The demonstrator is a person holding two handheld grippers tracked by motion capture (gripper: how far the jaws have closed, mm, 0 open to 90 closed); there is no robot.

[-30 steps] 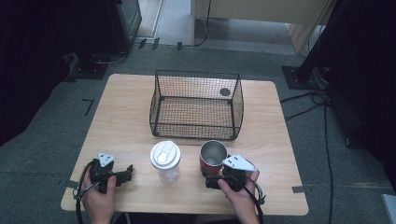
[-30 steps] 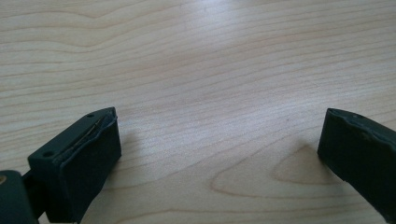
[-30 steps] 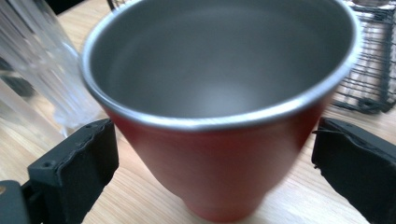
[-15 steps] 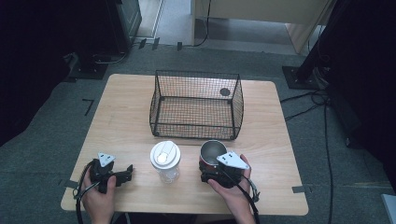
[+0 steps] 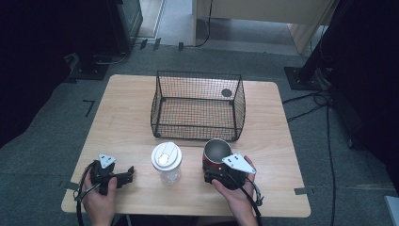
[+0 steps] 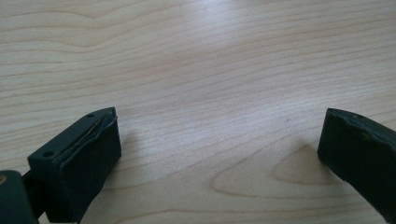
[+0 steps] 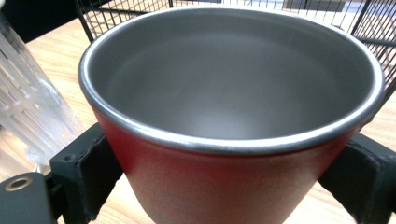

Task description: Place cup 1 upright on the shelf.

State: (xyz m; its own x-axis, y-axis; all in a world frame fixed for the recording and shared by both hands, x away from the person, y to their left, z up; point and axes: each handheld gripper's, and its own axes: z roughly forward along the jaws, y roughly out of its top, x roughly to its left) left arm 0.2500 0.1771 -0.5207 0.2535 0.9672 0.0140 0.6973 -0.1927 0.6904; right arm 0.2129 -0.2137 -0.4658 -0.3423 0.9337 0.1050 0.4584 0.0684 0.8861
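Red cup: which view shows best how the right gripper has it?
The right gripper view: the red cup sits between both black pads, which have just closed onto its sides. The high view shows the cup from above, with the right gripper partly covering it.

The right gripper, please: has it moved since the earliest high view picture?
Yes. The right gripper has shifted left toward the clear cup, and its jaws have just been closing on the red cup.

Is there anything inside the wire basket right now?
No. In the high view the wire basket shows bare mesh on the table, while the red cup and lidded clear jar stand outside it.
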